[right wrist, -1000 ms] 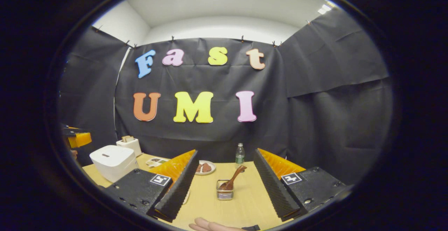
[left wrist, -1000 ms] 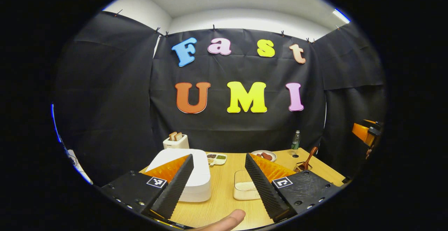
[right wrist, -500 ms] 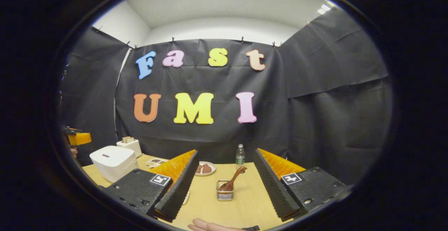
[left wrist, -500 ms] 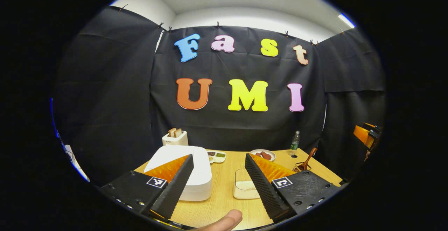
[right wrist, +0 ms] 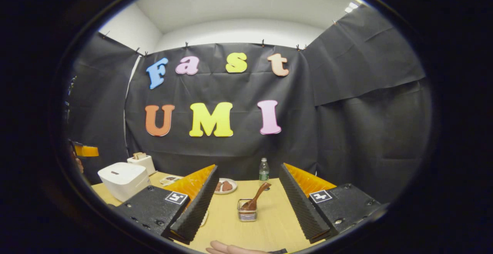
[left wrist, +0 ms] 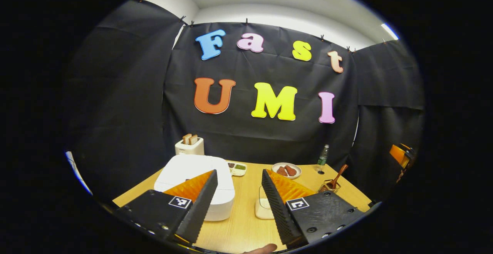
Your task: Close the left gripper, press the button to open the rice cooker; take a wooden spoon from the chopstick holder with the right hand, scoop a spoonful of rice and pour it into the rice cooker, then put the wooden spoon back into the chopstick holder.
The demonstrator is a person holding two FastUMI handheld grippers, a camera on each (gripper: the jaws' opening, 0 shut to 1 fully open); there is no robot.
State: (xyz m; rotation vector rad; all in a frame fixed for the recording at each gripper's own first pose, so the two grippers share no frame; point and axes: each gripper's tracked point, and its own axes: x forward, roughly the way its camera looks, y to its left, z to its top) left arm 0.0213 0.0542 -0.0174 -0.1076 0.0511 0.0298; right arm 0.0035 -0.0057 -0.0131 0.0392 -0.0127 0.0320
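The left gripper (left wrist: 238, 204) sits at the bottom of the left gripper view with its fingers apart and nothing between them, above the wooden table (left wrist: 238, 227). The white rice cooker (left wrist: 192, 173), lid down, lies at lower left of centre, partly behind the left finger. A clear container of rice (left wrist: 262, 208) shows in the gap just beside the right finger. Toward the lower right stands the chopstick holder (left wrist: 326, 186) with the wooden spoon (left wrist: 339, 174) leaning out of it. Farther back are a toaster (left wrist: 188, 146), a small divided dish (left wrist: 237, 168), a plate of food (left wrist: 287, 169) and a bottle (left wrist: 322, 157).

In the right gripper view, the right gripper (right wrist: 246, 208) is at the bottom centre, its fingers also wide apart and holding nothing. The chopstick holder (right wrist: 246, 211) stands on the table (right wrist: 269, 227) in the gap between them, the wooden spoon (right wrist: 257, 199) tilted up to the right. The rice cooker (right wrist: 123, 179) is at lower left, well apart from the holder. A fingertip (right wrist: 227, 248) shows at the bottom edge.
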